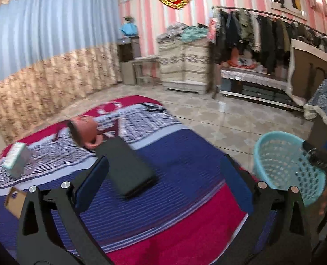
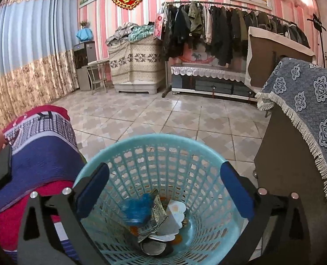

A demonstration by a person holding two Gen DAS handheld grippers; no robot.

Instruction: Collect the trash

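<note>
My right gripper hangs open over a light blue mesh basket on the floor, with nothing between its blue-padded fingers. At the basket's bottom lie a crumpled blue bag, a printed wrapper and white scraps. My left gripper is open over the striped bed cover and holds nothing. A flat black case lies just beyond its left finger. Farther left sit a small pale carton and a brown cardboard piece. The basket stands off the bed's right side.
A doll's head lies on the bed behind the black case. A cabinet draped with a fringed blue-grey cloth stands right of the basket. Tiled floor stretches to a clothes rack and low cupboards by the far wall.
</note>
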